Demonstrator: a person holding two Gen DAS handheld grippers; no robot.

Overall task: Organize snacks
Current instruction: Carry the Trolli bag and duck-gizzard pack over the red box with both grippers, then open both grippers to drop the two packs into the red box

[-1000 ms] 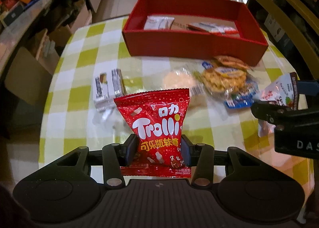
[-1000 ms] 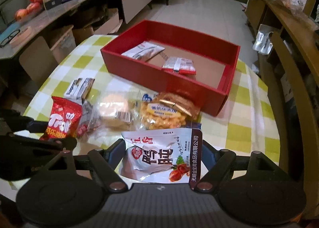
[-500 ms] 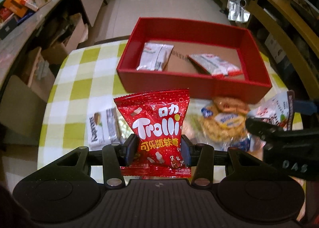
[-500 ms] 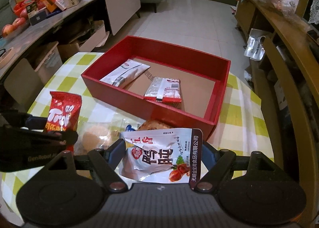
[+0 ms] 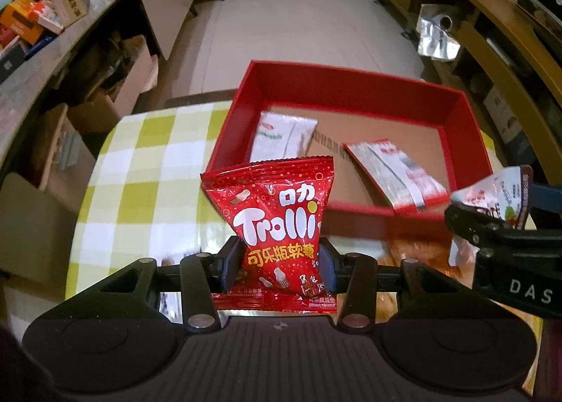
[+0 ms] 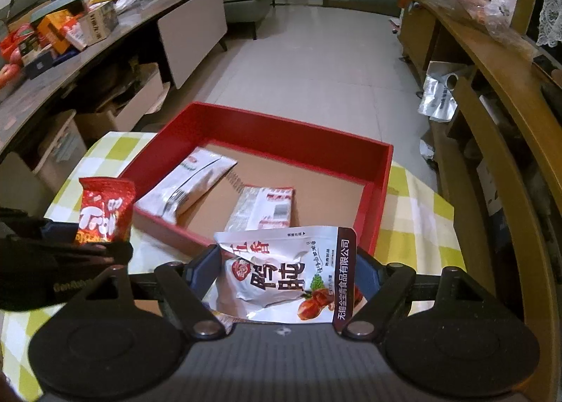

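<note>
The left hand-held gripper [image 5: 277, 263] is pinching a red Trolli gummy bag [image 5: 277, 223] low on its body, so the bag is standing upright above the fingers with its label facing the camera and its top seam free. That low, narrow squeeze is keeping the light bag from flopping while it is being carried. In the right wrist view, the right hand-held gripper [image 6: 282, 277] is clamping a white snack pouch [image 6: 291, 272] across its full width, which is why its jaws are standing wide: the pouch is broad and flat.

Both packets are hanging in the air at the near wall of the red box [image 5: 467, 121], which is lying at 12 o'clock from each gripper on the checked desk [image 5: 151, 156]. Inside it, a white packet [image 5: 281, 137] is resting at the left and a red-and-white packet [image 5: 393, 170] toward the right, leaving bare cardboard floor toward the back.

Judging from this, the snacks are being gathered into the box, and both packets are about to go over its wall; each could drop onto the packets already inside rather than the bare floor.
</note>
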